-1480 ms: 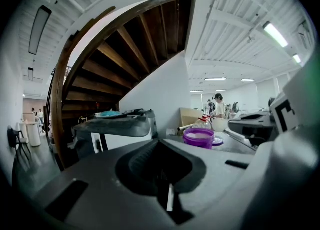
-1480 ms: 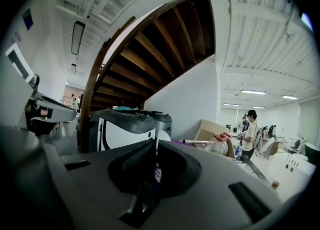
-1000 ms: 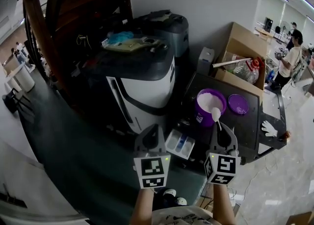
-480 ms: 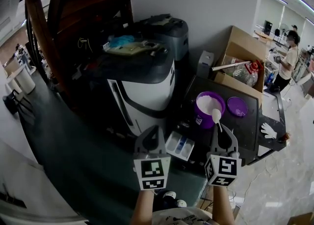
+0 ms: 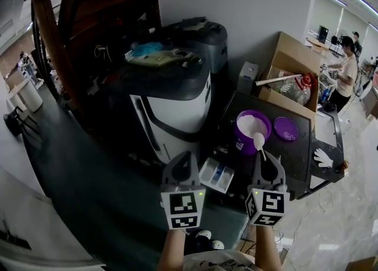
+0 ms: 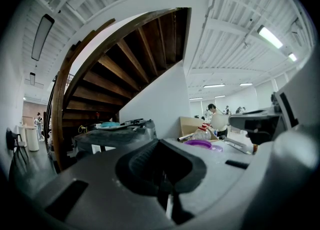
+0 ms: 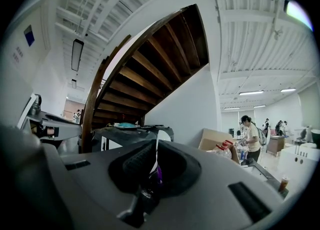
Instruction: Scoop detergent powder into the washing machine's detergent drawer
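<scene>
Right gripper [image 5: 264, 162]: clamped on the white scoop [image 5: 258, 141], bowl at the purple tub's [image 5: 239, 143] near rim.
Powder [image 5: 250, 123]: white, in the tub.
Left gripper [image 5: 182, 165]: jaws pressed together, nothing between.
Detergent drawer [image 5: 217, 174]: open, between both grippers.

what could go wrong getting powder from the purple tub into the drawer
1. The right gripper pinches the spoon only by its thin handle, so it may twist and spill powder between the purple tub and the drawer.
2. The drawer's compartments look narrow, so powder could land in the wrong one or miss.
3. The shut left gripper sits close beside the drawer and could bump it.
</scene>
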Available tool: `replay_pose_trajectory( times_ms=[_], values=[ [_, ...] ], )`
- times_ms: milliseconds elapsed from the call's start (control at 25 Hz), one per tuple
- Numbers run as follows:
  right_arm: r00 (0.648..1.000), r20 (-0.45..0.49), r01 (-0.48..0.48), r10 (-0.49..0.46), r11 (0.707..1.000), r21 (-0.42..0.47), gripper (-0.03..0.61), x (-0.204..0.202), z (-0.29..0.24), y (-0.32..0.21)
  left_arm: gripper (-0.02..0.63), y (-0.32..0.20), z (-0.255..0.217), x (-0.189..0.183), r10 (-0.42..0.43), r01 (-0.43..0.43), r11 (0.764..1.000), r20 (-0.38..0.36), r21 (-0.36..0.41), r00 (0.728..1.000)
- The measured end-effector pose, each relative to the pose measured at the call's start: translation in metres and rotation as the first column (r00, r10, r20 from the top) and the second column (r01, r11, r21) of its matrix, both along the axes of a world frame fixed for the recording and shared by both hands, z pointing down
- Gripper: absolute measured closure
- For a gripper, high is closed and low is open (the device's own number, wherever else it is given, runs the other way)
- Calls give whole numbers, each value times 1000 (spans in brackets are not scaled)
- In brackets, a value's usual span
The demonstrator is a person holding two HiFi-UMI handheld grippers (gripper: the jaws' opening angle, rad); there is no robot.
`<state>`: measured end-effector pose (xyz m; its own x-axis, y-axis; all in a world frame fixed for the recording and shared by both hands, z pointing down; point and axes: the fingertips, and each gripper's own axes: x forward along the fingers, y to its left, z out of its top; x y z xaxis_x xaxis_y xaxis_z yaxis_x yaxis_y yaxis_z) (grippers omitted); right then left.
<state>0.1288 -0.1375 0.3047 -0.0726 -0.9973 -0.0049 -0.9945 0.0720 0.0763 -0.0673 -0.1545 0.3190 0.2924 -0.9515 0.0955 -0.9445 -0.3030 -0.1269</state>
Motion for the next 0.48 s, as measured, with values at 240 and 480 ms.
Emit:
replay_pose_trajectory(
  times_ms=[240, 480],
  values=[
    [1000, -13, 0, 0, 1000, -14, 558, 1, 6, 0, 611, 0, 3, 0, 2, -2, 1000, 1, -3, 1000],
    [1000, -7, 11, -11, 1000, -25, 558, -5, 8, -3, 612, -2, 4, 1, 6, -6, 1000, 2, -3, 1000]
  ],
)
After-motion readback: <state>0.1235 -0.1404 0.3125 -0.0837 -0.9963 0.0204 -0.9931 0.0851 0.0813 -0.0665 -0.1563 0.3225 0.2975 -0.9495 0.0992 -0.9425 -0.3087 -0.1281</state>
